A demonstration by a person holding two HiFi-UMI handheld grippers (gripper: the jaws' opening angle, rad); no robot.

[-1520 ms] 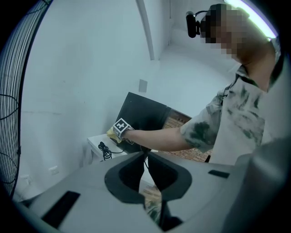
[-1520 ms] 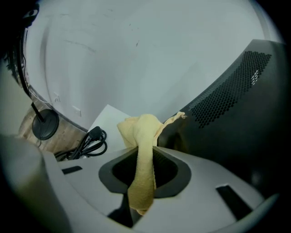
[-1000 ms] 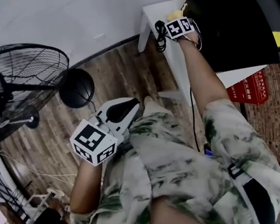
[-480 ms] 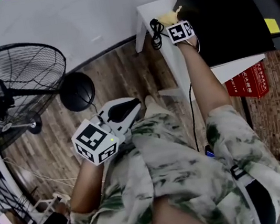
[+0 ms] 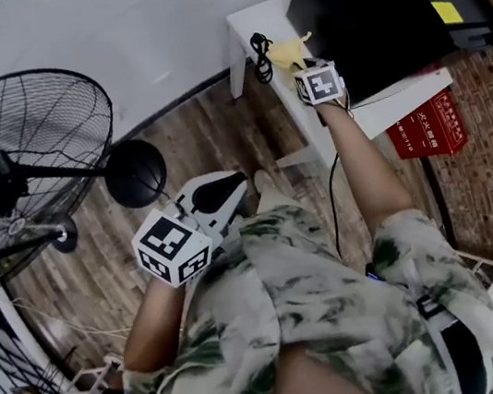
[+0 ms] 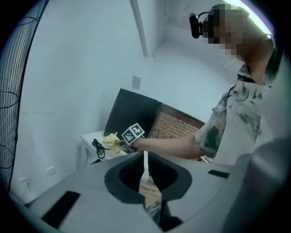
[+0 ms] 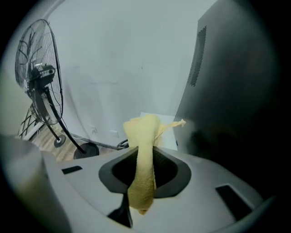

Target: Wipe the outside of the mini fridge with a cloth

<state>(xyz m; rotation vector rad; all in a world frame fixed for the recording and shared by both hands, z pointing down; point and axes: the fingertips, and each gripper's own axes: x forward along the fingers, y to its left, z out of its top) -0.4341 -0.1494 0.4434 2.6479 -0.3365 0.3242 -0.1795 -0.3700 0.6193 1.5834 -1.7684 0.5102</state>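
The black mini fridge [image 5: 382, 0] stands on a low white table [image 5: 240, 19] at the top right of the head view. My right gripper [image 5: 304, 65] is shut on a yellow cloth [image 5: 289, 47], which it holds against the fridge's left side near the bottom corner. In the right gripper view the cloth [image 7: 143, 154] hangs out between the jaws, with the dark fridge wall [image 7: 227, 91] just to its right. My left gripper [image 5: 226, 187] is held low by the person's body, far from the fridge, shut and holding nothing. In the left gripper view it faces the fridge [image 6: 132, 113] and the cloth [image 6: 110, 140].
A large standing fan [image 5: 15, 155] with a round black base [image 5: 135, 174] stands on the wooden floor at left. A coiled black cable [image 5: 258, 54] lies on the table beside the cloth. A red box [image 5: 426, 124] sits below the fridge. A white wall is behind.
My right gripper has slid with the cloth along the fridge's left side toward the near corner. The head view has shifted. The left gripper has stayed where it was.
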